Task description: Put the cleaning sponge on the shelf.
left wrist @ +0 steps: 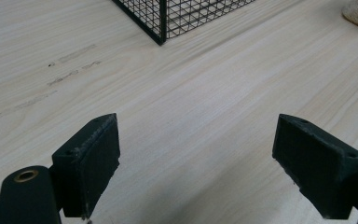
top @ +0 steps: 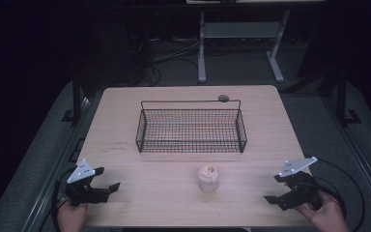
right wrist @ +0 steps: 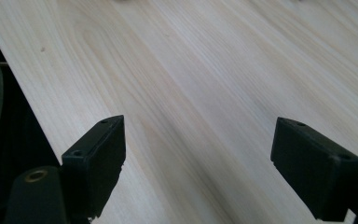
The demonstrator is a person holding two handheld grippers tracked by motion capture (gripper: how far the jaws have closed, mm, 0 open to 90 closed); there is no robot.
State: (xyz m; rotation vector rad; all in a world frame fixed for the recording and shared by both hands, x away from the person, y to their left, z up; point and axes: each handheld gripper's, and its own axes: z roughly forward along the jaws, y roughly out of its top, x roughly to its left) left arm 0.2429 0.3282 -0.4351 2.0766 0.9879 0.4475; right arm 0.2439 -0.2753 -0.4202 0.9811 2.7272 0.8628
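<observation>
Pale wooden table point(top: 140, 193); black wire-mesh basket point(top: 191, 129) at 12 o'clock, empty. Small cream lumpy object point(top: 208, 178) beside it at 6. Left gripper point(top: 107, 189) at 8, right gripper point(top: 272, 189) at 4: jaws spread, holding nothing. Step: likely pre-grasp; next presumably closing on object.

A light wooden table point(top: 125, 125) with rounded far corners stands on a grey floor in a dim room. A black wire basket point(top: 191, 130), rectangular and open at the top, sits on the middle of the table, slightly toward the far edge. A small dark round object point(top: 223, 98) lies on the table just behind the basket's far right corner. Nearer the front edge, well apart from the basket, a small pale beige lumpy object point(top: 208, 178) rests on the wood. Faint dark marks point(top: 117, 145) show on the surface left of the basket.
</observation>
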